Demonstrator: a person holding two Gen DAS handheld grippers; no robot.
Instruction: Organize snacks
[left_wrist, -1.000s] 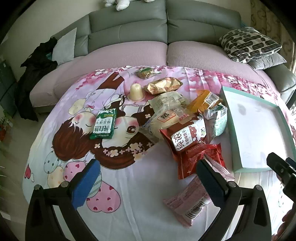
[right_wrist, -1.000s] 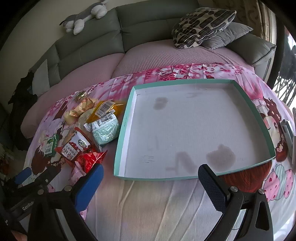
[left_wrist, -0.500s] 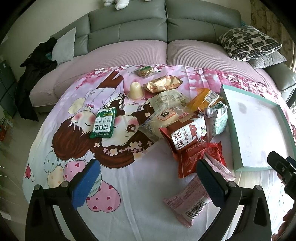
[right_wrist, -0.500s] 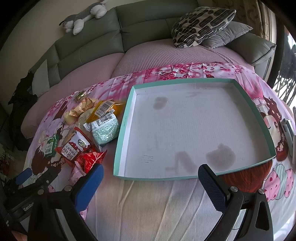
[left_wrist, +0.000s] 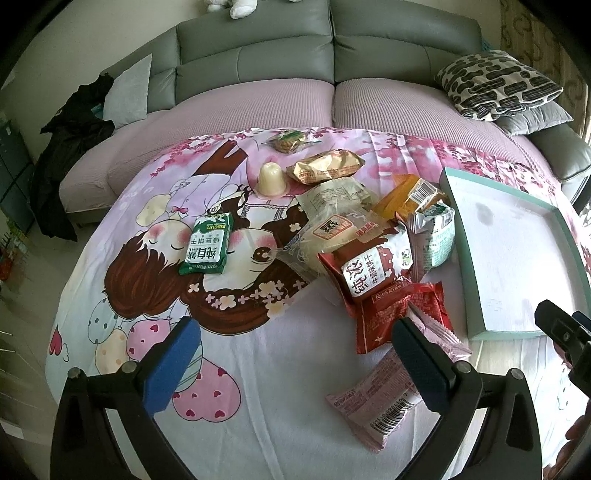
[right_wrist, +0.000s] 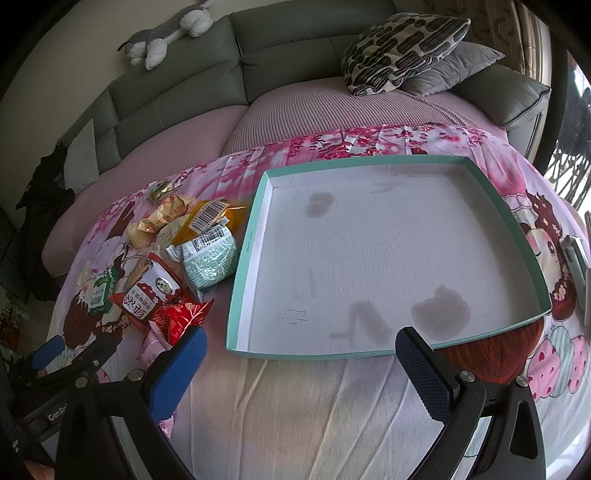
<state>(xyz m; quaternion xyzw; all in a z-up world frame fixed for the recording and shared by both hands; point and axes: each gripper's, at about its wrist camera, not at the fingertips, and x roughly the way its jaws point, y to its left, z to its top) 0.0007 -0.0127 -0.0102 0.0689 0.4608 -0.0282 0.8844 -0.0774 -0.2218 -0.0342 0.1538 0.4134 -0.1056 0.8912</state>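
Snacks (left_wrist: 369, 254) slightly nearer left tool (left_wrist: 295, 365) than before, jaws wide.

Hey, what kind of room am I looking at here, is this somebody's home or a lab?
Most likely a home living room: a grey sofa with a patterned cushion, a plush toy on its back, and a cartoon-print sheet spread under the snacks.
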